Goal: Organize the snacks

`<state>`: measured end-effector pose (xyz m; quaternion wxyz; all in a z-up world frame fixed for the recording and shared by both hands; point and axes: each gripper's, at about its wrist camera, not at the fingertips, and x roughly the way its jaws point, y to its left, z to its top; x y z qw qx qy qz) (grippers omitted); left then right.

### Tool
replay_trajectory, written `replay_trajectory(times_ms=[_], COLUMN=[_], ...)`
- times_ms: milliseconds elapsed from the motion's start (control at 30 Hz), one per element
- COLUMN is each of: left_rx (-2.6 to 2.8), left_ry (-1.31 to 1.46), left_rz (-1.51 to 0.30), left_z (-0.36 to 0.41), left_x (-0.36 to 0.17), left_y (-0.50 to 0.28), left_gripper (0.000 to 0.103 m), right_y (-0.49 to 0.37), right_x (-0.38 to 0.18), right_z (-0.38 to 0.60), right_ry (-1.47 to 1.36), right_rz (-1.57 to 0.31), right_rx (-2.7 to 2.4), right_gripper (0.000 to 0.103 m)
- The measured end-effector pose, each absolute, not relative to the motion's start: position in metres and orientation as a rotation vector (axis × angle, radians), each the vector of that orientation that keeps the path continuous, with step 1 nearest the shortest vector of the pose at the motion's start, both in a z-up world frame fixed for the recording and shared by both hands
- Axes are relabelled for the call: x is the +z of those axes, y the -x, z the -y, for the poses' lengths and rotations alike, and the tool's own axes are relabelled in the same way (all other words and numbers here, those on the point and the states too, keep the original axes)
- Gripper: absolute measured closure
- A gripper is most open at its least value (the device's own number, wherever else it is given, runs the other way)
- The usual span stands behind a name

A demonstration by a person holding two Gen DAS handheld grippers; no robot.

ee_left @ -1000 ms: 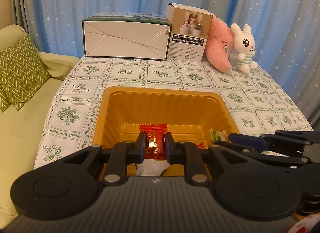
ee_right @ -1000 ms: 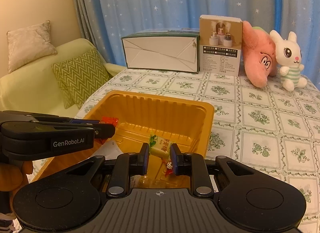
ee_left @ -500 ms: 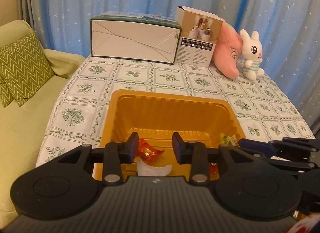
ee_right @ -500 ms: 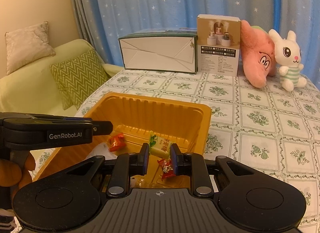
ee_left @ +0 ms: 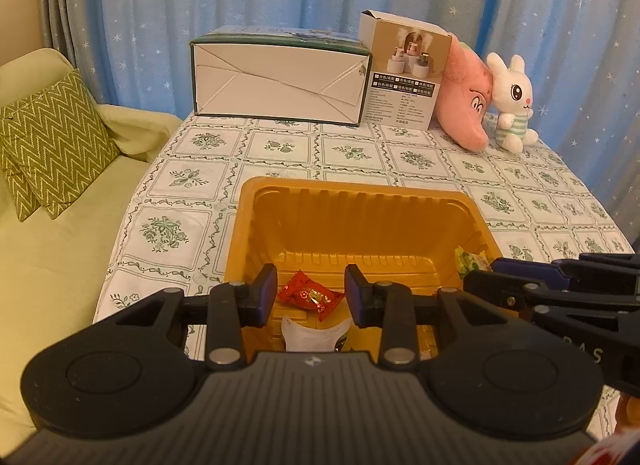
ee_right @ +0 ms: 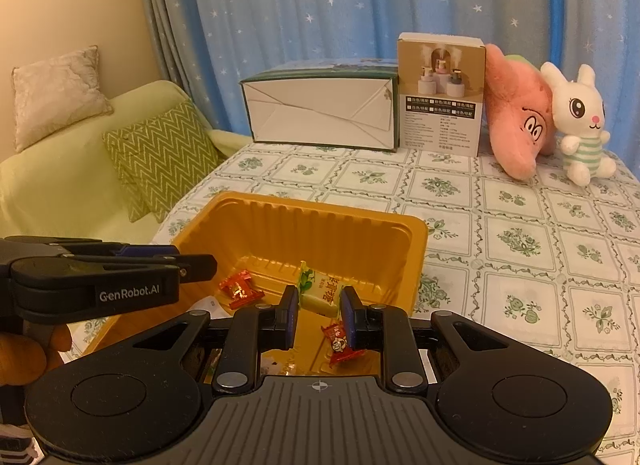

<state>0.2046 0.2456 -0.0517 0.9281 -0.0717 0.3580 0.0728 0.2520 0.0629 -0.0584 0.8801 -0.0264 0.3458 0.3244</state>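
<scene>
An orange plastic tray point(ee_left: 360, 190) point(ee_right: 320, 210) sits on the patterned tablecloth, and both grippers hover over its near end. My left gripper point(ee_left: 311, 289) is open, and a red candy point(ee_left: 310, 297) point(ee_right: 240, 289) lies loose on the tray floor under the gap. A white packet point(ee_left: 316, 335) lies just nearer. My right gripper point(ee_right: 319, 309) has its jaws almost together with nothing pinched. Beyond them lies a green-and-white candy point(ee_right: 320, 295) point(ee_left: 472, 261). A second red candy point(ee_right: 340, 345) rests on the tray floor beside the right finger. Each gripper shows in the other's view: left gripper point(ee_right: 200, 265), right gripper point(ee_left: 480, 277).
At the table's far edge stand a white-and-green carton point(ee_left: 280, 81), a humidifier box point(ee_left: 404, 77), a pink plush point(ee_left: 464, 105) and a white rabbit plush point(ee_left: 512, 101). A green sofa with a zigzag cushion point(ee_left: 52, 141) borders the table's left side. A hand point(ee_right: 32, 349) holds the left gripper.
The left jaws spread apart and let go of the red candy, which now lies in the tray. The right gripper's jaws kept their width; the small red candy beside its finger sits lower.
</scene>
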Motion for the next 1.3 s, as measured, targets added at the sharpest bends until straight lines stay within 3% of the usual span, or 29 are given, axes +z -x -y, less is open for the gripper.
replay_trajectory(times_ms=[567,600,633,667,733,967,1133,1300], left_rx=[0.161,0.163,0.165,0.168,0.169,0.183,0.196,0.218], left_ry=[0.144,0.143,0.141,0.140,0.138,0.125,0.125,0.126], left_rz=[-0.734,-0.734,-0.734,-0.735,-0.735,-0.731,-0.705,-0.686], left_z=[-0.249,-0.249,-0.249,-0.249,-0.250,-0.249,-0.247,-0.245], left_x=[-0.052,-0.053,-0.053,-0.053,-0.053,-0.053,-0.051,-0.049], left_y=[-0.203,-0.203,-0.203,-0.203,-0.202,-0.199,-0.194,-0.185], left_gripper=[0.068,0.067,0.063,0.062,0.053,0.040,0.021,0.013], right_y=[-0.263,-0.266,-0.267,-0.268,-0.270,-0.266,-0.255,-0.238], right_x=[-0.057,-0.057,-0.057,-0.057,-0.056,-0.052,-0.049,-0.044], right_z=[-0.070,-0.069,-0.067,-0.064,-0.056,-0.025,-0.007,0.002], right_ry=[0.028,0.012,-0.004,-0.019,-0.042,-0.098,-0.123,-0.108], right_rz=[-0.717,-0.720,-0.717,-0.709,-0.700,-0.701,-0.733,-0.751], right_rx=[0.695,0.706,0.707,0.702,0.683,0.611,0.576,0.564], right_gripper=[0.077,0.071,0.052,0.040,0.040,0.040,0.040,0.040])
